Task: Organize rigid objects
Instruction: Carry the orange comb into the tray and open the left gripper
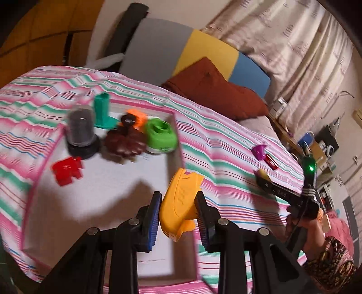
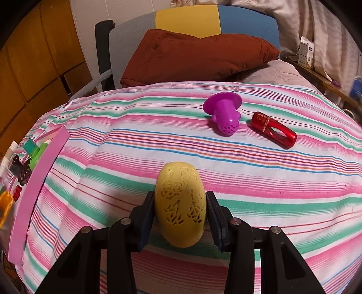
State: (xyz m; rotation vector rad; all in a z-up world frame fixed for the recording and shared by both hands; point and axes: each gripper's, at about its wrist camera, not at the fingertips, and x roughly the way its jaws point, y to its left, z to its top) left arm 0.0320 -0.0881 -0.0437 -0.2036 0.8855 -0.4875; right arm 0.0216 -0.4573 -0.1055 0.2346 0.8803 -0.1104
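Observation:
My left gripper (image 1: 178,213) is shut on an orange plastic piece (image 1: 179,199) and holds it above the right rim of a pink-rimmed white tray (image 1: 174,126). The tray holds a red piece (image 1: 66,170), a black capped cylinder (image 1: 81,132), a teal piece (image 1: 103,110), a dark brown piece (image 1: 124,144), an orange-and-black piece (image 1: 134,118) and a green piece (image 1: 160,135). My right gripper (image 2: 181,208) is shut on a yellow carved egg-shaped object (image 2: 181,205) above the striped bedspread. A purple funnel-like piece (image 2: 224,113) and a red capsule (image 2: 273,130) lie ahead of it.
The striped bedspread (image 2: 248,181) covers the bed. A rust-brown pillow (image 2: 194,54) leans on a grey, yellow and blue headboard (image 2: 187,18). The tray's pink rim (image 2: 38,178) is at the left of the right wrist view. A cluttered side shelf (image 1: 316,147) stands at right.

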